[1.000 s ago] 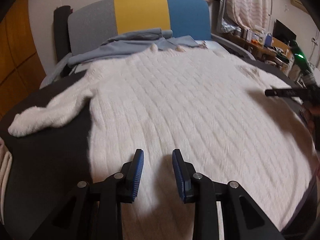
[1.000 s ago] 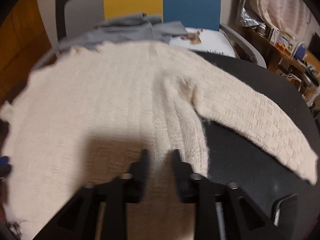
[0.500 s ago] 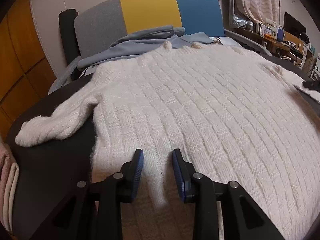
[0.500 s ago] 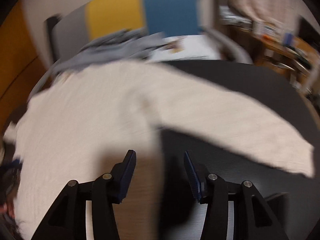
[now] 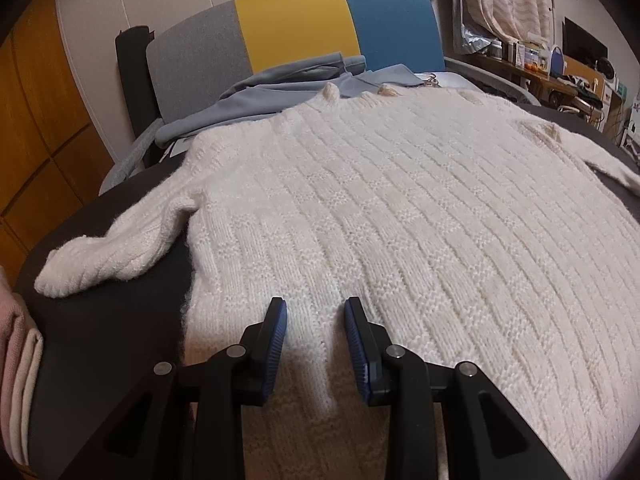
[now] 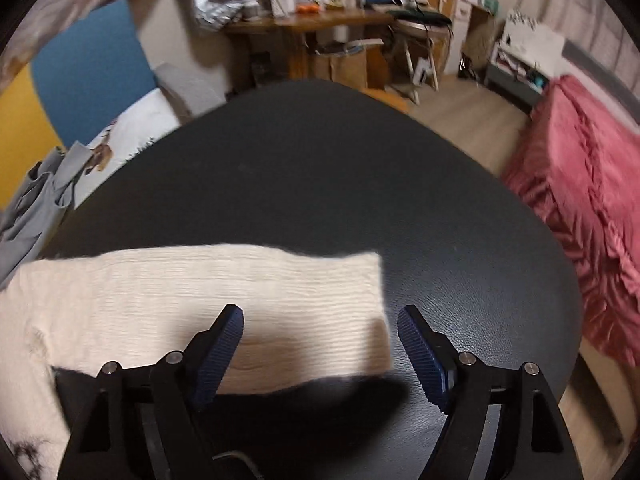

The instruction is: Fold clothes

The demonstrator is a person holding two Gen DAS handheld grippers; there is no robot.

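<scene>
A white knit sweater (image 5: 400, 220) lies spread flat on the dark round table (image 6: 320, 160). Its left sleeve (image 5: 112, 256) bends out to the left. My left gripper (image 5: 315, 308) hovers low over the sweater's hem, jaws partly apart. A thin ridge of knit runs between the pads, and they do not press on it. In the right wrist view the other sleeve (image 6: 200, 288) lies straight across the table, ending in a square cuff. My right gripper (image 6: 320, 314) stands above that cuff with its jaws opening wide. Nothing is held in it.
A grey-blue garment (image 5: 280, 84) is piled behind the sweater against a grey, yellow and blue chair back (image 5: 296, 24). Folded pink and cream cloth (image 5: 16, 360) sits at the table's left edge. A red blanket (image 6: 580, 180) and a cluttered desk (image 6: 320, 20) lie beyond the table.
My right gripper has swept from the sweater's body out along the sleeve to its cuff, and its jaws have widened. It has left the left wrist view. The left gripper has barely moved.
</scene>
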